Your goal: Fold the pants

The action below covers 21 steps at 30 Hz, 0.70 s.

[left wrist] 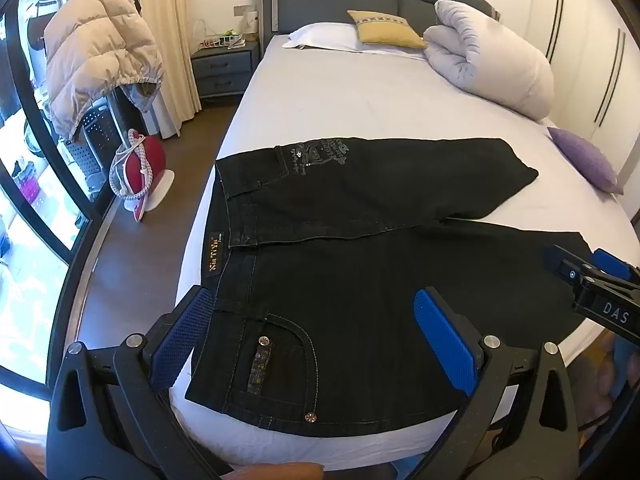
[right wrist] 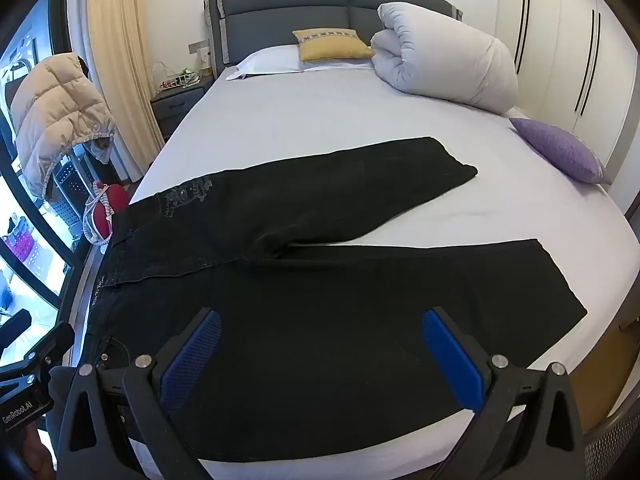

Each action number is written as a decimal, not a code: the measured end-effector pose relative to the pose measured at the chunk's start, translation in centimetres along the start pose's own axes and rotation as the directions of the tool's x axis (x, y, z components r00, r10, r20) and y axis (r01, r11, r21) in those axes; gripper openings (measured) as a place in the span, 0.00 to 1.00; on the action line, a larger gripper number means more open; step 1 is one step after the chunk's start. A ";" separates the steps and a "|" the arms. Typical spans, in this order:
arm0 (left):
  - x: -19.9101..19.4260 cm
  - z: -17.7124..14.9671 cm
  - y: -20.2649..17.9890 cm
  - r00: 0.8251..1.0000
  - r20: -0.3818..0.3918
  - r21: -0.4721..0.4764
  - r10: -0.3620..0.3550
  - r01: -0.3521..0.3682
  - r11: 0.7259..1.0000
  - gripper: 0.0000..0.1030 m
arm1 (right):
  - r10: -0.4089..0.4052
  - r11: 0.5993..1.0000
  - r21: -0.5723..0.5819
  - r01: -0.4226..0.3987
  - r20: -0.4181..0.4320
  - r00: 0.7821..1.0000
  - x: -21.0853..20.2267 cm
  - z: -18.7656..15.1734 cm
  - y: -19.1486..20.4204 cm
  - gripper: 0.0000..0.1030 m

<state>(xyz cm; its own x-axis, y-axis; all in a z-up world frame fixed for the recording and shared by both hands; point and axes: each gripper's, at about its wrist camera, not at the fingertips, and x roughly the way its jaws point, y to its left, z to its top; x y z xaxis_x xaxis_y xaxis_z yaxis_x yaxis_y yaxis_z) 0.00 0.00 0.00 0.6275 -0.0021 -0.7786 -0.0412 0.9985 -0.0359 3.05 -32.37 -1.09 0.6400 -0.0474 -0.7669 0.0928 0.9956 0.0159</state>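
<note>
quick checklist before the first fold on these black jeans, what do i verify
1. Left claw open, holding nothing: ok.
2. Right claw open, holding nothing: ok.
3. Black jeans spread flat on the bed: ok.
4. Legs laid together: not ok, far leg and near leg splay apart.
5. Waistband within reach of the left claw: ok, it hovers over the pocket end.
6. Purple cushion away from the legs: ok.
7. Near edge of the jeans fully on the mattress: cannot tell.
</note>
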 end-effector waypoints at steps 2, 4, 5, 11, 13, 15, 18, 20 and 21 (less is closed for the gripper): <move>0.0 0.0 0.0 1.000 -0.007 -0.004 -0.008 0.008 1.000 1.00 | 0.000 1.000 0.001 0.000 -0.003 1.000 0.0 0.0 0.0 1.00; 0.0 0.0 0.0 1.000 -0.002 -0.004 -0.009 0.009 1.000 1.00 | 0.001 1.000 0.001 -0.001 -0.005 1.000 0.0 -0.1 0.0 1.00; -0.1 0.0 0.1 1.000 0.000 -0.004 -0.011 0.011 1.000 1.00 | 0.001 1.000 0.000 -0.001 -0.006 1.000 0.0 -0.1 0.0 1.00; 0.0 -0.6 0.7 1.000 0.002 -0.001 -0.009 0.009 1.000 1.00 | -0.001 1.000 -0.003 0.001 -0.005 1.000 0.1 0.0 0.2 1.00; 0.1 -0.6 0.4 1.000 0.000 0.001 -0.006 0.006 1.000 1.00 | -0.002 1.000 -0.004 0.002 -0.005 1.000 0.1 -0.1 0.2 1.00; 0.0 -0.3 0.2 1.000 -0.002 0.003 -0.005 0.005 1.000 1.00 | -0.001 1.000 -0.006 0.001 -0.005 1.000 0.1 -0.2 0.2 1.00; 0.1 -0.4 0.1 1.000 -0.003 0.004 -0.002 0.002 1.000 1.00 | -0.004 1.000 -0.007 0.004 -0.007 1.000 0.2 -0.2 0.3 1.00; 0.0 -0.4 0.0 1.000 -0.005 0.006 -0.003 0.003 1.000 1.00 | -0.004 1.000 -0.007 0.004 -0.007 1.000 0.1 -0.4 0.3 1.00; 0.1 -0.4 0.0 1.000 -0.005 0.006 -0.003 0.003 1.000 1.00 | -0.004 1.000 -0.008 0.004 -0.008 1.000 0.1 -0.3 0.3 1.00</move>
<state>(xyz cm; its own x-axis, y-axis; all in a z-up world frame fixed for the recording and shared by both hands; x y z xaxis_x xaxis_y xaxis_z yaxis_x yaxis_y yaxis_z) -0.23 -0.03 -0.32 0.6234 -0.0054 -0.7818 -0.0342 0.9988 -0.0342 2.86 -32.03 -1.36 0.6338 -0.0509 -0.7718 0.0896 0.9960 0.0079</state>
